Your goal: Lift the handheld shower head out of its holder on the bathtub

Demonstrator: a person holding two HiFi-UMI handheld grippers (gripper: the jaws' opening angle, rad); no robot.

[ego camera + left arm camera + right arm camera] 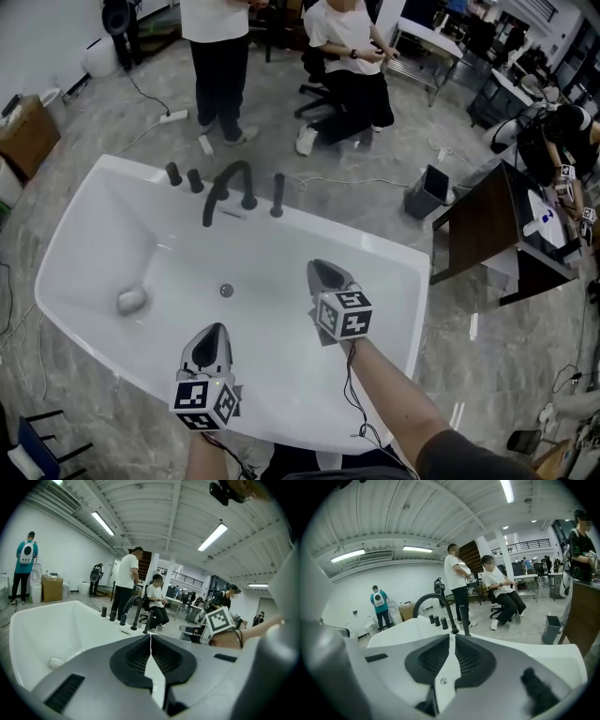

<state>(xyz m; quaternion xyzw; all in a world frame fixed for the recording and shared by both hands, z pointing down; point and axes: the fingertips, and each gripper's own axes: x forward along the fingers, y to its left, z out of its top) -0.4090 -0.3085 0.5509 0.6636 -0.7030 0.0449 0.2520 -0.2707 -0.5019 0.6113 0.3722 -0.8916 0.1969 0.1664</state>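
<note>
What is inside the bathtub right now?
A round drain and a pale rounded lump lie in the bathtub. The left gripper and right gripper cover part of its near floor.

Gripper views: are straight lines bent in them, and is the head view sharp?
Left gripper view: strong fisheye, the ceiling beams curve, corners black. Right gripper view: same bending, the bathtub rim bows. Head view: sharp, evenly lit, no hard shadows.

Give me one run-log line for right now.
stage: pre-grasp | left claw: shut, empty | right claw: shut, empty | shower head: upright on bathtub rim, untouched
</note>
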